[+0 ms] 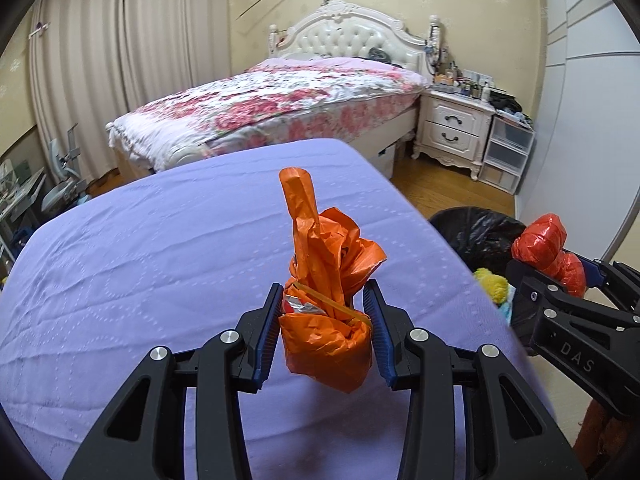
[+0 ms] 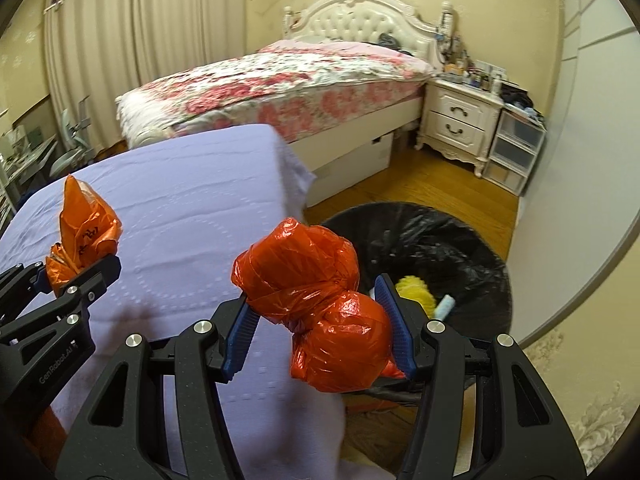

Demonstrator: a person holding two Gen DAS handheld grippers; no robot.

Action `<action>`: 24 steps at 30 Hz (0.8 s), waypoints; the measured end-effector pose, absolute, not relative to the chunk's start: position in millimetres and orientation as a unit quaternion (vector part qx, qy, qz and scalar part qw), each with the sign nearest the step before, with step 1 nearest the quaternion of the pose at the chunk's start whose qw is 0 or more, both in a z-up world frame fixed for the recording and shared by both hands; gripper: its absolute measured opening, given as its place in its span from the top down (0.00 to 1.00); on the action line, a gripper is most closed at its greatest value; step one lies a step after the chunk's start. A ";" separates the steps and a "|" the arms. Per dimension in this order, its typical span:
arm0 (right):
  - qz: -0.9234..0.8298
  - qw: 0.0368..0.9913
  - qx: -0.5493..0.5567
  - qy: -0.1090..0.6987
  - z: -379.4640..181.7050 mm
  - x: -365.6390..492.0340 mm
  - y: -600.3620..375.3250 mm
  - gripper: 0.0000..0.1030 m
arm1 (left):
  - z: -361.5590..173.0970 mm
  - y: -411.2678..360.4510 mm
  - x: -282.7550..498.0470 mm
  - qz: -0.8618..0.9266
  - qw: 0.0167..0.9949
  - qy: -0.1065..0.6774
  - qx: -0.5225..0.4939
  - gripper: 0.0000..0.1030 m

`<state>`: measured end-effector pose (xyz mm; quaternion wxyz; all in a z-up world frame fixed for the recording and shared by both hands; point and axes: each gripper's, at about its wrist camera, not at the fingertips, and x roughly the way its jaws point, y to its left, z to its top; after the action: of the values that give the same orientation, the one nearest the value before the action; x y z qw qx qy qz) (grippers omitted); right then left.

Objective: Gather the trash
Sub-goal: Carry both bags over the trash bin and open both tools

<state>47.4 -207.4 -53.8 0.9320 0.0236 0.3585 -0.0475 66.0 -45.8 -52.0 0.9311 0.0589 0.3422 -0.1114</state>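
Lilac-covered table point(image 1: 160, 248) before floral bed point(image 1: 280, 96), wood floor point(image 2: 420, 188).

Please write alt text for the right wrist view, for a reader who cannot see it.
The right gripper holds a knotted red-orange plastic bundle in its jaws, beside a black-lined trash bin on the wooden floor. At left, the left gripper holds an orange bag over a lilac-covered table; a floral bed stands behind.

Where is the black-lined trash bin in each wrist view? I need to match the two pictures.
Left wrist view: the trash bin sits at the right edge, partly hidden behind the right gripper and its red bag.
Right wrist view: the trash bin is right of centre, beyond the red bag.
Shared landmark: the white nightstand.
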 end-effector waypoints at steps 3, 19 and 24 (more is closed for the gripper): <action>-0.066 0.932 0.031 0.356 -53.5 47.9 -225.1 0.46 | -49.7 -64.7 69.9 -0.129 0.931 0.336 0.064 0.60; -0.136 0.930 0.064 0.335 -49.2 61.8 -294.4 0.46 | -50.7 -144.1 92.6 -0.167 0.927 0.325 0.089 0.60; -0.148 0.929 0.063 0.334 -52.0 72.2 -300.6 0.46 | -57.3 -160.8 104.7 -0.172 0.922 0.333 0.099 0.60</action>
<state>72.2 -300.6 -52.0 0.9287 0.0634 0.3343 -0.1476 104.7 -160.8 -57.3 0.9218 0.0992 0.3331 -0.1718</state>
